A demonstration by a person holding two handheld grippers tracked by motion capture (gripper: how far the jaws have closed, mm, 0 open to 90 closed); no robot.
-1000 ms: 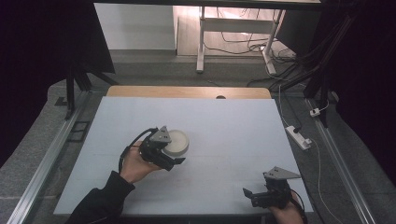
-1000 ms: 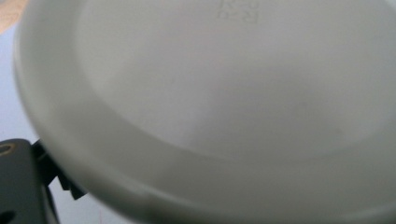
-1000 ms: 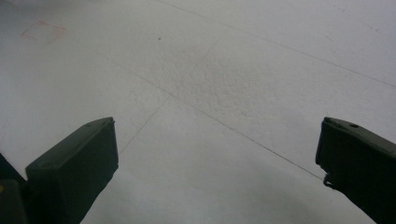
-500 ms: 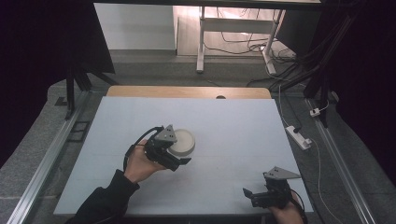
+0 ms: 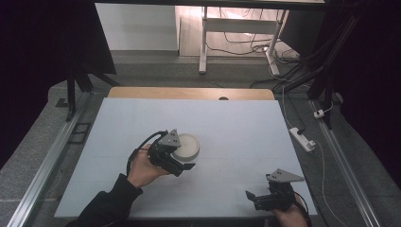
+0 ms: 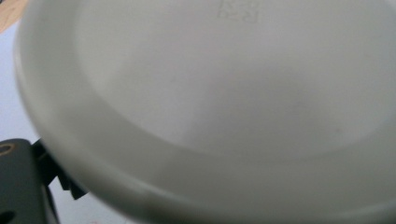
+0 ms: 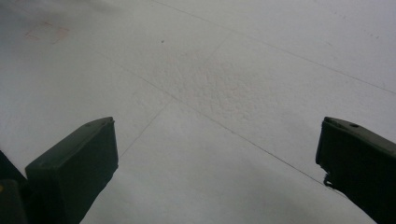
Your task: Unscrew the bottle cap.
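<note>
The left gripper (image 5: 185, 161) is clamped on the white bowl (image 5: 186, 146) at centre-left of the frame, over the desk (image 5: 236, 127); the bowl looms close in the left gripper view. The right gripper (image 5: 253, 197) sits at lower right, jaws wide apart.

Looks like a lab or test room, not anyone's home. There's a plain white table (image 5: 236, 123) boxed in by dark metal frame rails (image 5: 42, 165), cables (image 5: 246, 45) all over the grey floor, a power strip (image 5: 302, 138), and a bare desk frame (image 5: 236, 28) behind.
</note>
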